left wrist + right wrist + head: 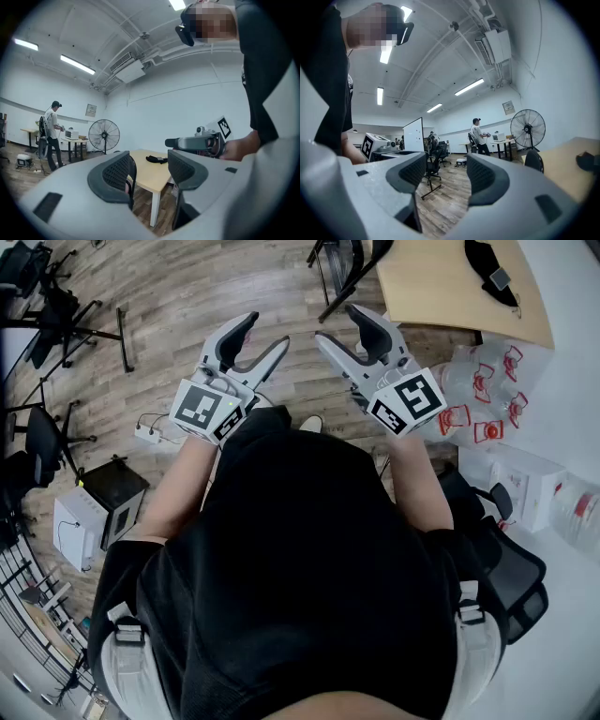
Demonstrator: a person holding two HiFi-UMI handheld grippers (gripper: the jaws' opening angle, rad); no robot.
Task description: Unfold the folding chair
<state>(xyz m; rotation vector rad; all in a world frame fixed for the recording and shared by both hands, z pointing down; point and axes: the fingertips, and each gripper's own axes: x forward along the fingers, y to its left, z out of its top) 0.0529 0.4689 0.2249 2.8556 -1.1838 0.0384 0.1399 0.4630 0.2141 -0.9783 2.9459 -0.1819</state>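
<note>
The folding chair (342,273) is a black metal frame standing beside the wooden table (441,287), ahead of me at the top of the head view. My left gripper (261,337) and right gripper (342,327) are held out level side by side, short of the chair; both are open and empty. In the left gripper view the chair's dark curved back (133,174) shows between the jaws, in front of the table (152,171), and the right gripper (194,140) sits to the right. The right gripper view has the chair back (533,161) at its right.
Clear water bottles (483,381) with red handles and a black office chair (511,568) stand at my right. A power strip (150,434), a white box (75,526) and stands lie on the wooden floor at left. Far off are a standing fan (104,134) and a person (50,136).
</note>
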